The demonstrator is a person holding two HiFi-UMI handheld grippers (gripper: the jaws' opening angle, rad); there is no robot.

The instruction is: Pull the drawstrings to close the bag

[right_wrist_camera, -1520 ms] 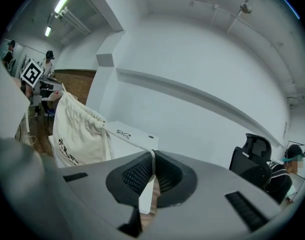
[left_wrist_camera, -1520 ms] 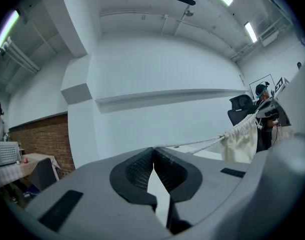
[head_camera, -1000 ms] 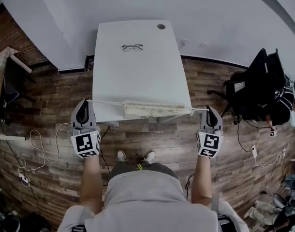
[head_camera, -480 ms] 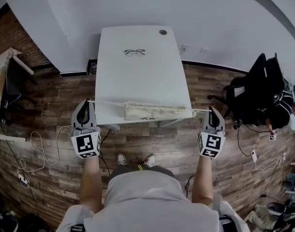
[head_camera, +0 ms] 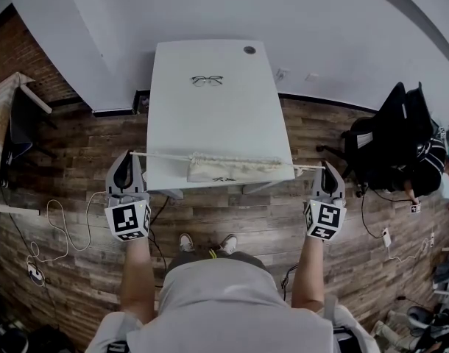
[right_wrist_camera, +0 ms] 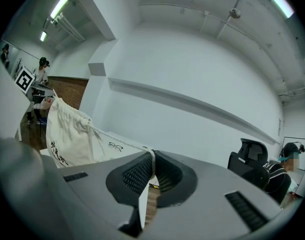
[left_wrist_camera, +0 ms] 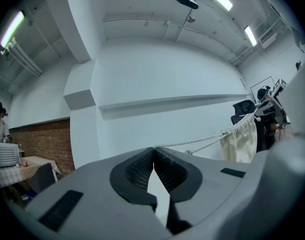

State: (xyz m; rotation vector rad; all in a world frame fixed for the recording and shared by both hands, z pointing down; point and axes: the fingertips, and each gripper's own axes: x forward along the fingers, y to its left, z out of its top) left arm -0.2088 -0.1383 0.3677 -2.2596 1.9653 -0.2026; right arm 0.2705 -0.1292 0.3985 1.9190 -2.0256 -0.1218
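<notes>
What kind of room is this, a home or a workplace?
Most likely an office or lab workroom: a plain white table on wood-plank flooring, a black office chair to one side, and loose cables trailing over the floor.

I'm standing in an office-like lab: white desk (head_camera: 210, 123) at centre, black swivel chair (head_camera: 397, 134) at right, plank floor (head_camera: 70, 160) around it, tube lights (right_wrist_camera: 58, 6) overhead.

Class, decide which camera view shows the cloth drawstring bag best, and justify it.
The right gripper view: the bag hangs large there, its gathered top and dark print clear. The head view shows it whole but small, from above. The left gripper view shows only part of it, at the right edge.
</notes>
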